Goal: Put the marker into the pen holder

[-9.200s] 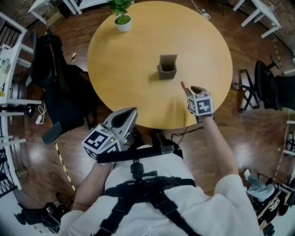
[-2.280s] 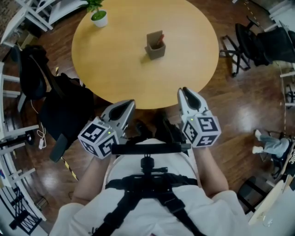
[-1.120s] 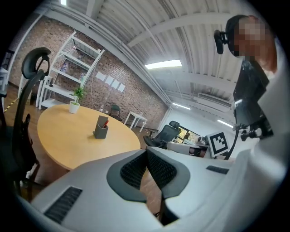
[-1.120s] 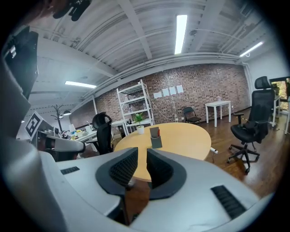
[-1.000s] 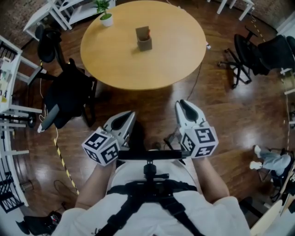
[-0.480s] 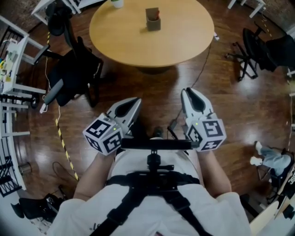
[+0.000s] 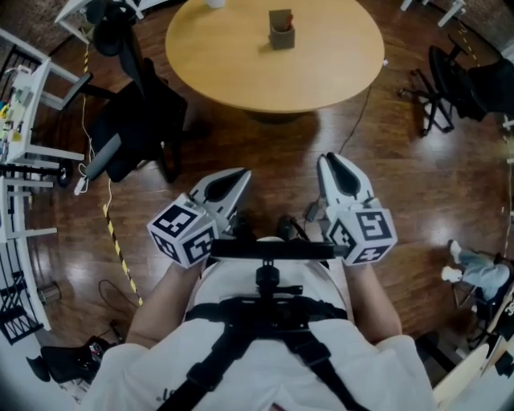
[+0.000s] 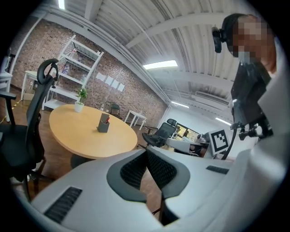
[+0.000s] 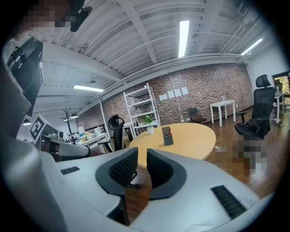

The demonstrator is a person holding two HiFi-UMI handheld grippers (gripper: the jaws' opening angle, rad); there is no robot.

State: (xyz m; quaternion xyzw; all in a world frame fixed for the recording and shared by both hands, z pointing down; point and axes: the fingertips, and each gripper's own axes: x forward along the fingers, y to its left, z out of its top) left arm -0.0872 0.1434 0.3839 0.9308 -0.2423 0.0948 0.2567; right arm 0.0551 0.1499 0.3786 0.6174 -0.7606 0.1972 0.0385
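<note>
Stepped back further than a moment ago, with more wooden floor [image 7: 273,152] now lying between body and worktop. Nearest, held low before the waist, side by side: left gripper [image 7: 239,172], clenched with its pads meeting and nothing caught; right gripper [image 7: 329,159], parted by a narrow gap, grasping nothing, only floor seen through the slit. No longer carrying the marker, as in the earliest frame. Beyond, off to the left, a black office chair [image 7: 132,120] pulled away from the worktop edge. Farthest, near the top of the head view, on the round wooden worktop [image 7: 233,64] and well apart from both grippers — the grey pen holder [image 7: 281,34], upright, with the red-tipped marker [image 7: 289,18] poking out of its top.
</note>
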